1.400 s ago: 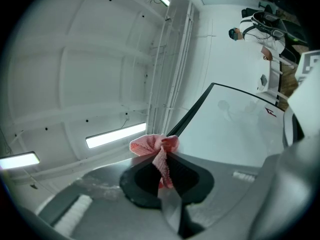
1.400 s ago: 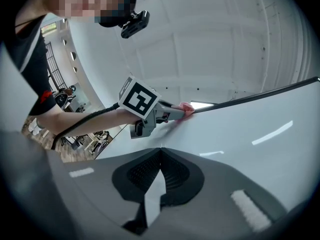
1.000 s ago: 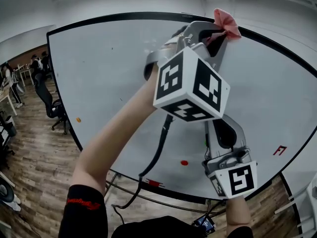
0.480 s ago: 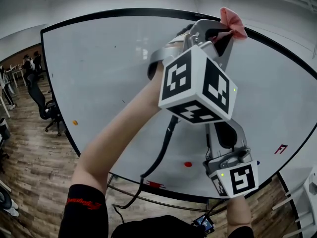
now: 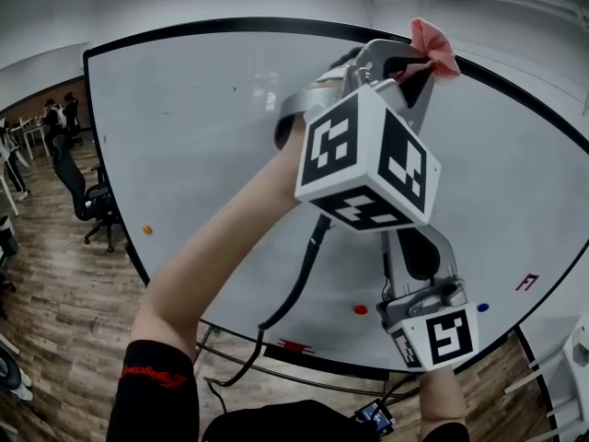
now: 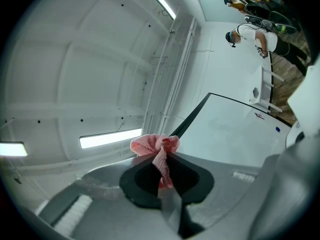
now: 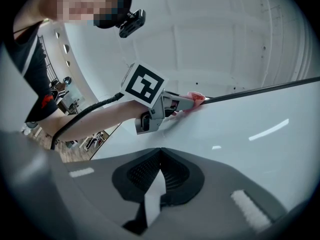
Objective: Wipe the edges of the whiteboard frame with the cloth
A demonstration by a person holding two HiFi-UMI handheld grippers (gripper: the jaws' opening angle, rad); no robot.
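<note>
A room with a brown wood floor (image 5: 55,274) is on the left, and a big white whiteboard (image 5: 184,155) with a thin black frame (image 5: 230,24) fills the middle. The left gripper (image 5: 416,61) is up high, its jaws squeezed tight on a small pink cloth (image 5: 433,47). The cloth touches the frame's top edge, which runs on to the right and down. The right gripper (image 7: 160,151) hangs lower, jaws pressed together on nothing, well apart from the cloth
</note>
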